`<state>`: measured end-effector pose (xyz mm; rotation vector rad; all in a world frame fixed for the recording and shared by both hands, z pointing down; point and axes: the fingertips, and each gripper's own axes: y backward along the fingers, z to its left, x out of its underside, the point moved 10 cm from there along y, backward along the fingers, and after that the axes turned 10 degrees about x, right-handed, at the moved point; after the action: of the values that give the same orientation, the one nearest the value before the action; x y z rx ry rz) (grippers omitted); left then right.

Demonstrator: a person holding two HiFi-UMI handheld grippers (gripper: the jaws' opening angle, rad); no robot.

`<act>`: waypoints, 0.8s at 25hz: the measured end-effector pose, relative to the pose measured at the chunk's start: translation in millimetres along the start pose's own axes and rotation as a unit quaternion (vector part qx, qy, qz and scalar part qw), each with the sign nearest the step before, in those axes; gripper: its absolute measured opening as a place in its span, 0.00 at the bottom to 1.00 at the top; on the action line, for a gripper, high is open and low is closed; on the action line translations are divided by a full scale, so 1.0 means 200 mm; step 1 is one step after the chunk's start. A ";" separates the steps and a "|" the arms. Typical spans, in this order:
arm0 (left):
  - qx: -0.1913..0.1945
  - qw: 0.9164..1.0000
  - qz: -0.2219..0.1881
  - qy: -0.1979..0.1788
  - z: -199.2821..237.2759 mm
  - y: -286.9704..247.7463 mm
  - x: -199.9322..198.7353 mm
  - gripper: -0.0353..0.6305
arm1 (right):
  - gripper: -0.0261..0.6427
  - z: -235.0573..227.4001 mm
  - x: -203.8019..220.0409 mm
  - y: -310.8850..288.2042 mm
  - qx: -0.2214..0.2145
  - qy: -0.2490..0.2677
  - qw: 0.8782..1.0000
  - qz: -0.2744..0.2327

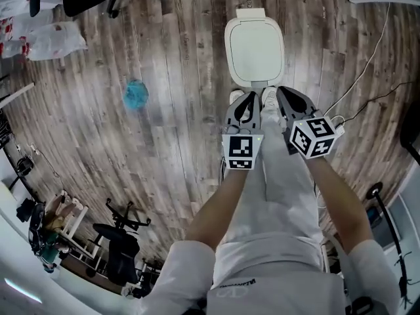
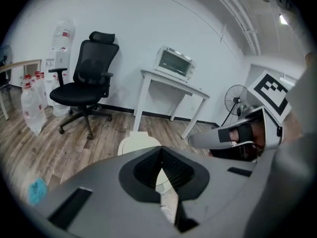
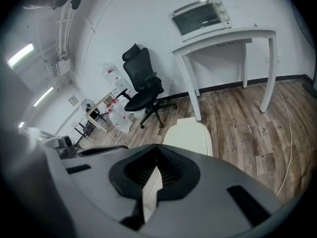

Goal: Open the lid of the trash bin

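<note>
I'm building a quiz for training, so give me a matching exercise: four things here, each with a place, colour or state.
Things: 1 trash bin; 2 office chair; 3 toaster oven; 4 blue fuzzy thing.
Matches: A on the white table; B shut, cream-coloured; C black; D lying left of the bin in the head view.
Pairs: 1-B; 2-C; 3-A; 4-D.

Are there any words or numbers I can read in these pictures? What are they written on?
Nothing here can be read.
On the shirt hem: a small dark print, too small and blurred to read.
On the bags: red print, too blurred to read.
On the left gripper and right gripper: black-and-white square markers only, no letters.
On the bin lid: no writing shows.
</note>
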<state>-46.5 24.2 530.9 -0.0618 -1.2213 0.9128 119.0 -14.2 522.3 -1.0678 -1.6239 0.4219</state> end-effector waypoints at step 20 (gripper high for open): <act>-0.003 0.995 0.080 0.065 0.14 -0.49 0.74 0.06 | 0.06 -0.26 0.55 -0.47 -0.006 -0.048 0.997 0.052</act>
<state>-7.7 41.0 704.8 -0.2245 -1.1092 1.0287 125.8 12.3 672.5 -1.1595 -1.6617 0.5402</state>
